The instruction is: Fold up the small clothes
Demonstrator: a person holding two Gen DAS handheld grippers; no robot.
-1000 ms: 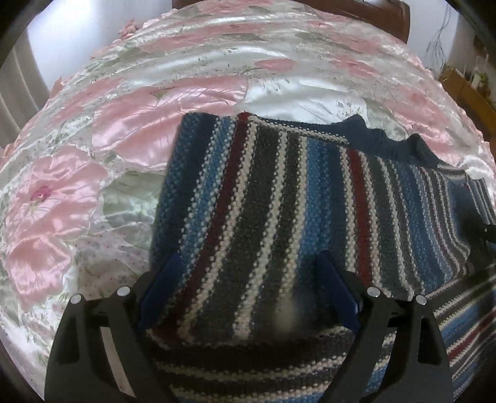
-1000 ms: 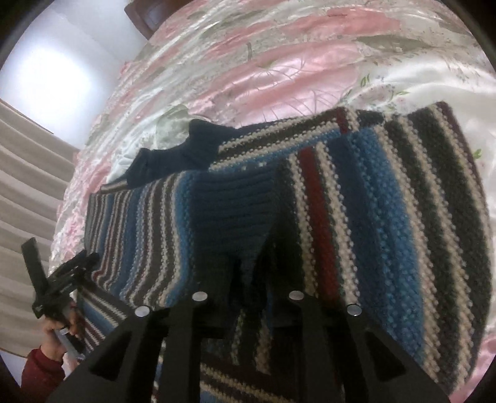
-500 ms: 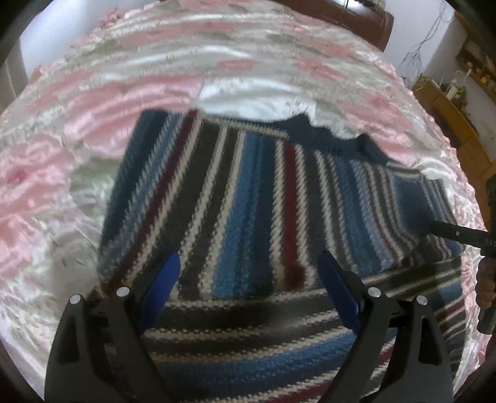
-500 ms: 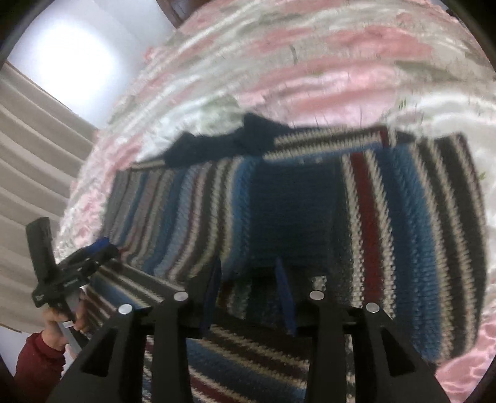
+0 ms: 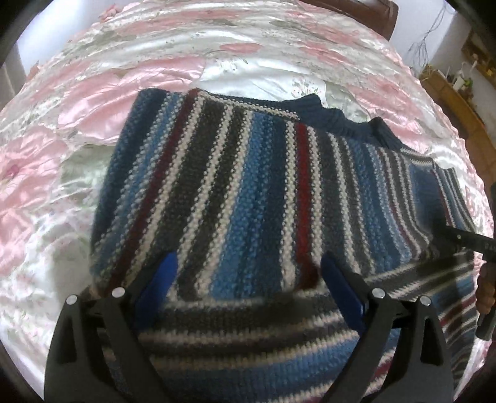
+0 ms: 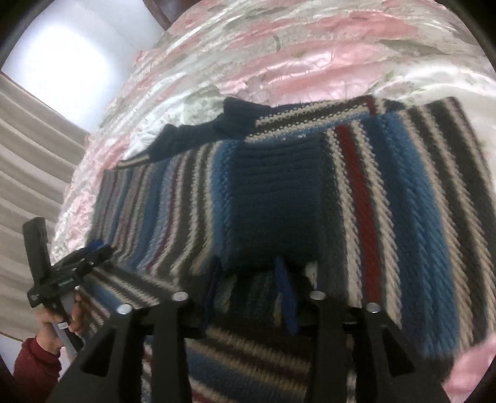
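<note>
My view is filled by a bed under a glossy pink-and-white floral satin bedspread [image 5: 130, 80], with a dark wooden headboard [image 5: 365, 12] at its far end, pleated beige curtains [image 6: 34, 173] beside a bright window, and a wooden shelf [image 5: 449, 93] of clutter off to the right. One garment lies flat on the spread: a knitted striped sweater [image 5: 248, 192] in blue, grey, white and dark red with a navy ribbed collar [image 5: 338, 119], its near part folded so that stripes run crosswise under my tools. My left gripper [image 5: 248, 279] hovers low over the sweater's near edge, blue pads spread wide with only knit showing between them, holding nothing. My right gripper [image 6: 248, 276] points at the navy panel; its blue fingers [image 6: 286, 297] stand a narrow gap apart, and though the knit edge sits right at the tips I cannot tell whether they pinch it. In the right wrist view I see one hand [image 6: 59, 322] in a dark red sleeve [image 6: 34, 362] gripping the left tool's handle at the sweater's left edge. So: two grippers, one sweater.
</note>
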